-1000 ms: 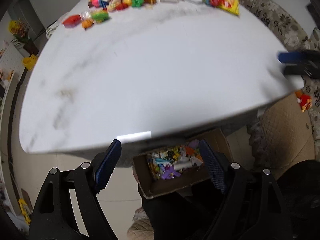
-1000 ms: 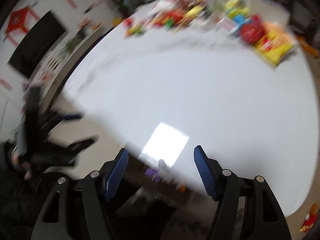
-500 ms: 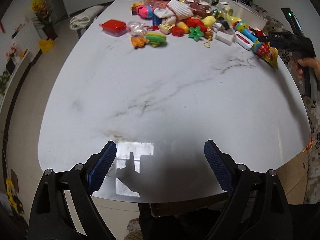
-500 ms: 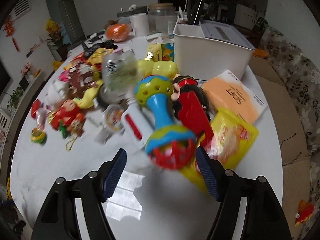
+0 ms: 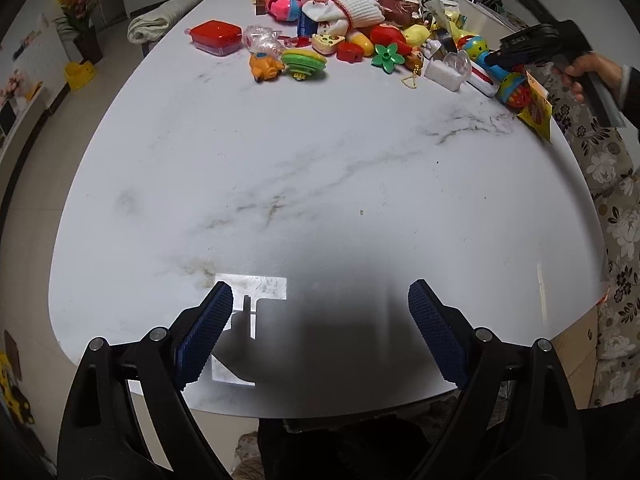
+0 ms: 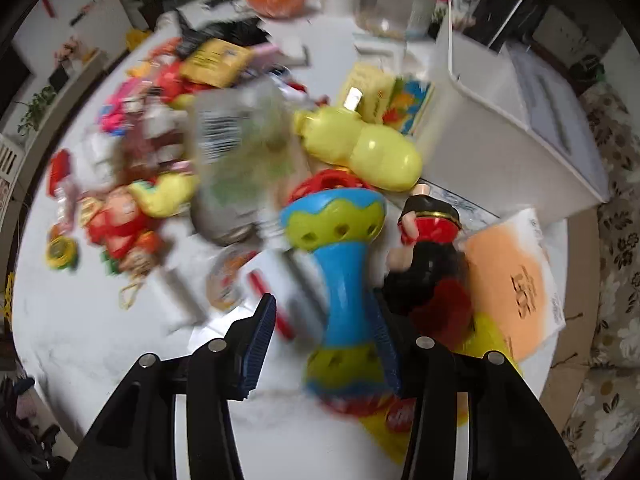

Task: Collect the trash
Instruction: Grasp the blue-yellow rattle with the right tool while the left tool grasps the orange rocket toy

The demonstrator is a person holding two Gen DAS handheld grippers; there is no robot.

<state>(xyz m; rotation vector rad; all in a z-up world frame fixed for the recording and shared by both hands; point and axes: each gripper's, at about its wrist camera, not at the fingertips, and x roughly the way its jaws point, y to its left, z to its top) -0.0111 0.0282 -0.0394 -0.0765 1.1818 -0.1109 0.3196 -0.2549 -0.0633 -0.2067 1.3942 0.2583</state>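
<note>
Marble table (image 5: 280,152), blue rattle (image 6: 344,280) lengthwise between closing right hand-held gripper (image 6: 326,344)

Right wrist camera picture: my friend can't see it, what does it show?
The right gripper has been closing around a blue and green rattle lying on the white table. Blurry toys and a white bin crowd behind it.

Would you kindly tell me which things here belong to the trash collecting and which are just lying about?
Likely the job: blue-green rattle, yellow packet, red box, green flower toy.
Just lying about: white bin, folded towel, potted flowers.
</note>
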